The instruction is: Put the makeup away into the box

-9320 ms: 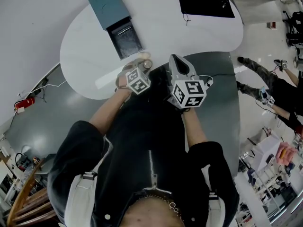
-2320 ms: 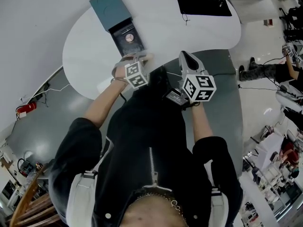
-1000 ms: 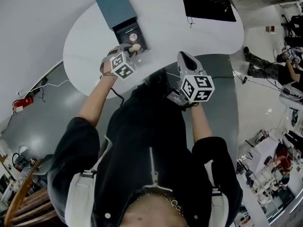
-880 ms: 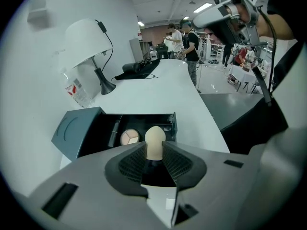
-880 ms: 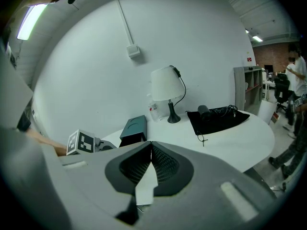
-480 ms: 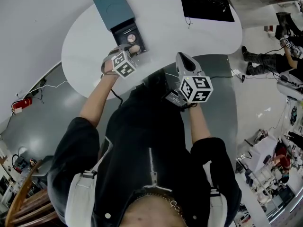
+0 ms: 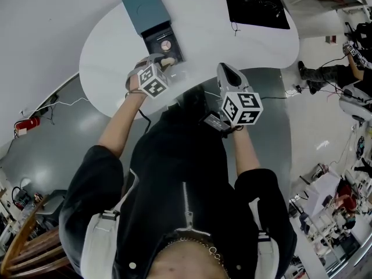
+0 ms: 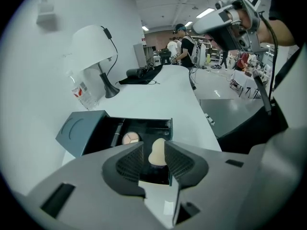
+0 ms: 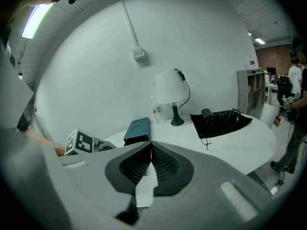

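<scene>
Beige makeup sponge (image 8: 157, 153) stands between the parted jaws of the left claw (image 8: 153, 146), directly over the near end of the black box (image 8: 144, 121) on the white tabletop (image 7: 110, 57). The jaws have just been opening. Their pads appear to have let go of the sponge, though the right-hand one sits close against its side. Whether the sponge's base already rests on the box floor or hangs just above it cannot be told.

Deeper in the box lies a round compact (image 8: 130, 138) of pale shades. The teal lid (image 8: 79, 131) is pulled clear at the box's far end, leaving the tray uncovered.

The right claw (image 9: 151, 145) has its jaws pressed together on nothing. It is held well apart from the box, out past the tabletop's edge in front of the person.

Packing looks close to finished: two items are in or at the box, and no other makeup shows loose on the tabletop. A lamp (image 8: 93, 44) and a black cloth (image 7: 256, 2) with cables, further along, seem no part of the job. What likely remains is to draw the left claw away without tipping the sponge and, if the lid is meant to go back on, to close the box.
</scene>
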The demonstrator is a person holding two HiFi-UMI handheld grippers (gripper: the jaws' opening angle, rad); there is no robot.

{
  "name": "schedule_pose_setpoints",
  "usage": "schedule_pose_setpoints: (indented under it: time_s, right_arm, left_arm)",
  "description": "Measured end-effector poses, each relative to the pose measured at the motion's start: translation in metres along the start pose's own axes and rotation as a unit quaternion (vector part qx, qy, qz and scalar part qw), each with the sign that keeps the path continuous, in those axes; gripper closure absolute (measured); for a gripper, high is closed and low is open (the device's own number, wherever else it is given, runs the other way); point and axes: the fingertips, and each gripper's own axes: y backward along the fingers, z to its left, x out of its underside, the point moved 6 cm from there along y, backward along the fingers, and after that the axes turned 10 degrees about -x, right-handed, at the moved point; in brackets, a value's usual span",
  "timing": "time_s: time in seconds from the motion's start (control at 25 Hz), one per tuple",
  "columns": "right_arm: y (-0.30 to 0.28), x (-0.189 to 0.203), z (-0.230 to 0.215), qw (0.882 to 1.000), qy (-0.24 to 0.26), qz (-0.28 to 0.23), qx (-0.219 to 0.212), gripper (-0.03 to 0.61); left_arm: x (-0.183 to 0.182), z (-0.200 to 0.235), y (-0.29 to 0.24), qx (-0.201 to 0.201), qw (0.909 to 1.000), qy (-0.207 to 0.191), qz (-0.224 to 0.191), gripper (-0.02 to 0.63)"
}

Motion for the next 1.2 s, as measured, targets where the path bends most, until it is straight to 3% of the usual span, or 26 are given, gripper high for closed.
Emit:
schedule_pose_setpoints:
  time_s: [0.28,0.52,0.8,1.2]
  right_arm:
    - [0.013,-0.004,0.049,0.999,0.027,-0.007,-0.022,0.572]
    - [0.005,-0.018,0.054,0.996,0.061,-0.019,-0.056,0.574]
    - [-0.007,-0.028,0.068,0.988,0.099,-0.022,-0.113,0.574]
    - [0.013,-0.038,0.076,0.973,0.135,-0.024,-0.188,0.574]
  left_arm:
    - [0.004,0.002,0.068,-0.024,0.9961,0.047,-0.071,0.584]
    - [0.008,0.004,0.089,-0.069,0.9891,0.083,-0.1,0.597]
    - [0.025,-0.004,0.121,-0.112,0.981,0.135,-0.083,0.597]
    - [0.025,-0.044,0.172,-0.172,0.9582,0.218,-0.068,0.595]
